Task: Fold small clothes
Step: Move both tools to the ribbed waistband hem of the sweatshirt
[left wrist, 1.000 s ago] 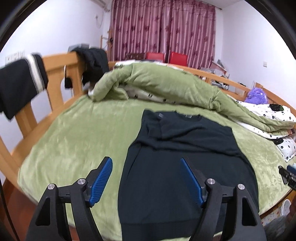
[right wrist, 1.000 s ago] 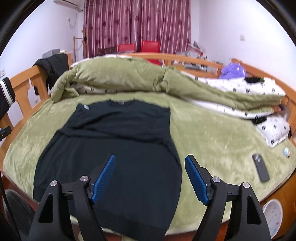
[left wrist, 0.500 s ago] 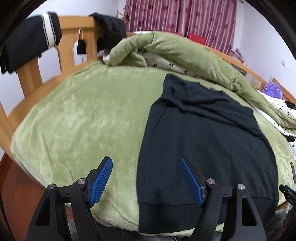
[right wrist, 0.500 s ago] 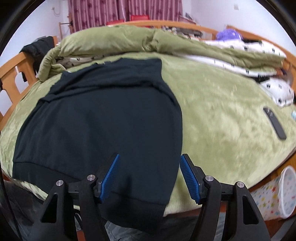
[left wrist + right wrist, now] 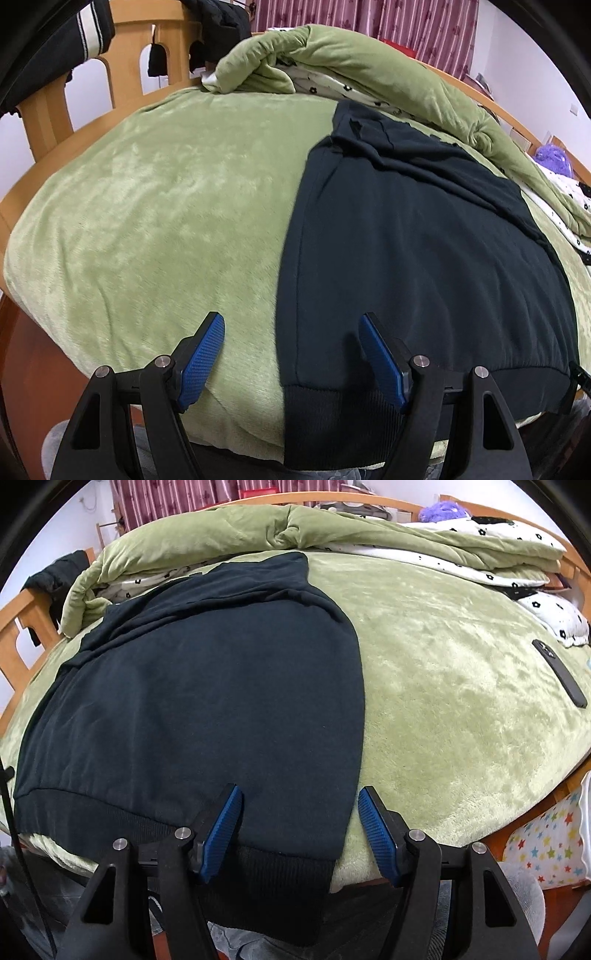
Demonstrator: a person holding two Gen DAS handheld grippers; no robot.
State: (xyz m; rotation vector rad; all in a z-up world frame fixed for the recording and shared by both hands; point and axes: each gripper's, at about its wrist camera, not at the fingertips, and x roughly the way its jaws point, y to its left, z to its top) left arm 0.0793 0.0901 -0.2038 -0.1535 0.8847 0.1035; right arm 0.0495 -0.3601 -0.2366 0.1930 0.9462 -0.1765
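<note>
A dark navy sweater (image 5: 406, 258) (image 5: 207, 694) lies flat on the green bed blanket (image 5: 155, 221), sleeves folded across its chest, its ribbed hem hanging over the near edge. My left gripper (image 5: 289, 321) is open and low over the sweater's left edge near the hem: one blue pad over the blanket, the other over the cloth. My right gripper (image 5: 299, 794) is open just above the sweater's right hem corner, both pads straddling the cloth edge without pressing it. Its jaws stand narrower than the left's.
A rolled green quilt (image 5: 369, 62) (image 5: 221, 531) lies across the back of the bed. A dark flat phone (image 5: 559, 677) rests on the blanket at right. The wooden bed rail (image 5: 48, 107) carries dark clothes; a star-patterned bin (image 5: 546, 845) stands below right.
Both grippers have dropped and tipped downward, coming close over the sweater's near hem. The right gripper's jaws have narrowed a little; the left's are the same width.
</note>
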